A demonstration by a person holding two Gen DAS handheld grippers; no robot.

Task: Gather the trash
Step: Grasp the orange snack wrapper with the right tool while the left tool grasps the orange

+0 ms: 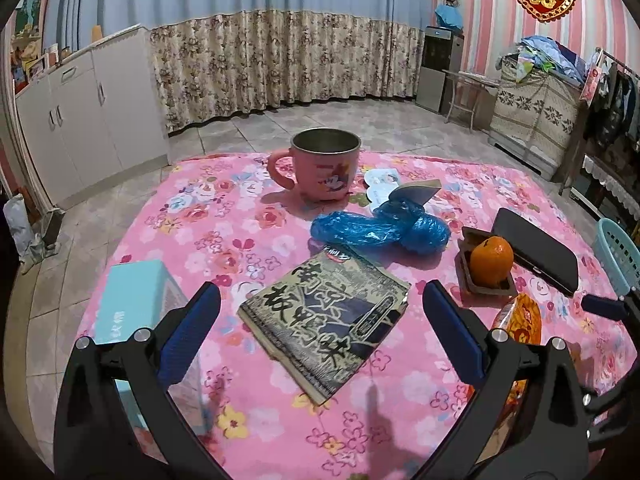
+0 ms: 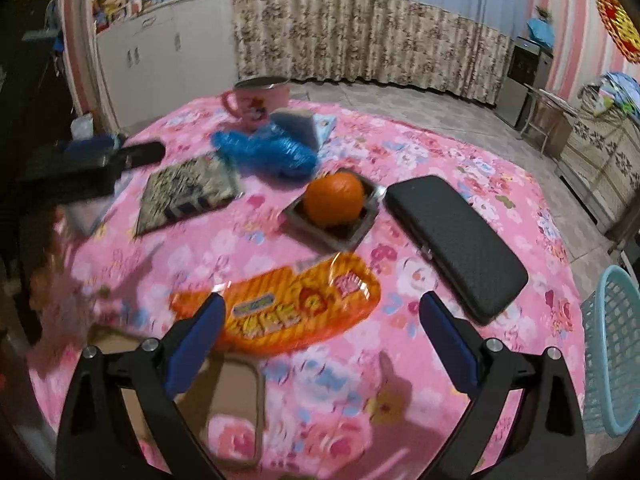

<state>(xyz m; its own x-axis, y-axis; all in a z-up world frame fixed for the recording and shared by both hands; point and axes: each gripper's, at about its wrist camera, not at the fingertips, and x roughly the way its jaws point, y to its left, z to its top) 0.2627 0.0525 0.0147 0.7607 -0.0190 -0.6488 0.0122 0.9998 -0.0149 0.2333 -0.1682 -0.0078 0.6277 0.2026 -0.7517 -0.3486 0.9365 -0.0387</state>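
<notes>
Pink flowery tabletop (image 1: pixel 192 216), tiled floor (image 1: pixel 320 120) and curtains (image 1: pixel 280 56) behind. On top: blue bag (image 1: pixel 380 228) by cup (image 1: pixel 324 168), book (image 1: pixel 328 320), orange (image 2: pixel 334 200), black case (image 2: pixel 456 240), orange wrapper (image 2: pixel 296 308). Basket (image 2: pixel 612 352) at right edge. Left tongs (image 1: pixel 320 336) spread over book; right tongs (image 2: pixel 320 344) spread over wrapper.

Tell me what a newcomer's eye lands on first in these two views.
The pink floral tablecloth fills both views. On it, the crumpled blue plastic bag lies mid-table behind the book, and the bright orange sits in a small square dish. Nearest the open right gripper lies an orange snack wrapper.
</notes>
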